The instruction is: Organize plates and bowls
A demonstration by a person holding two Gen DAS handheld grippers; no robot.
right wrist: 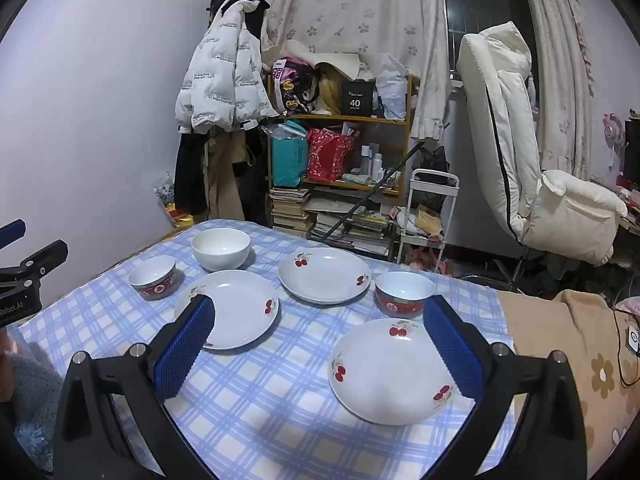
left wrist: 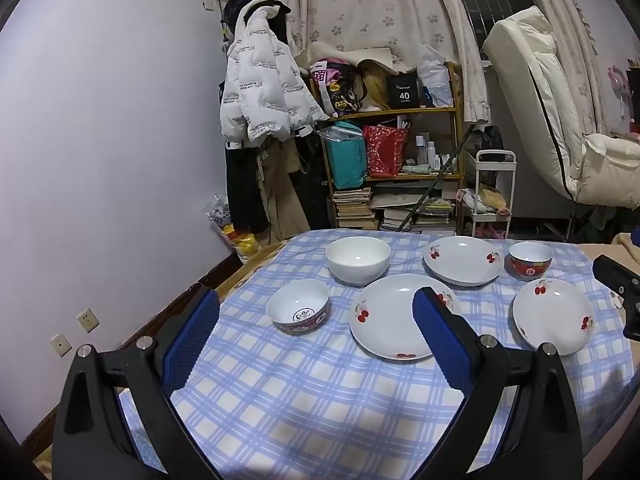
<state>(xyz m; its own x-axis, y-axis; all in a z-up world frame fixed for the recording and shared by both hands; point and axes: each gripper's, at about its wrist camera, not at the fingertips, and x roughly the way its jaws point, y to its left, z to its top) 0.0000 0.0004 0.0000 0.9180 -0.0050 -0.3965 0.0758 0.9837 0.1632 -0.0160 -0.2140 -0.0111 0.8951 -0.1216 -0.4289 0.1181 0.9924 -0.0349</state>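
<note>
On the blue checked cloth [left wrist: 304, 408] stand three cherry-print plates, each lying separately: a middle one [left wrist: 392, 320], a far one [left wrist: 464, 260] and a right one [left wrist: 554, 316]. There are also a plain white bowl [left wrist: 358, 260], a patterned bowl on the left [left wrist: 298, 312] and a red patterned bowl [left wrist: 530, 260]. My left gripper [left wrist: 316, 296] hovers open over the near left part of the cloth, with nothing between its fingers. My right gripper [right wrist: 320, 300] is open above the near plate [right wrist: 392, 372], next to the red bowl [right wrist: 404, 294], and holds nothing.
A beige flowered blanket [right wrist: 568, 360] covers the surface to the right of the cloth. Behind the table stand a cluttered wooden shelf [left wrist: 396, 140], a hanging white jacket [left wrist: 264, 80], a small white trolley [left wrist: 494, 188] and a padded white chair [right wrist: 520, 152].
</note>
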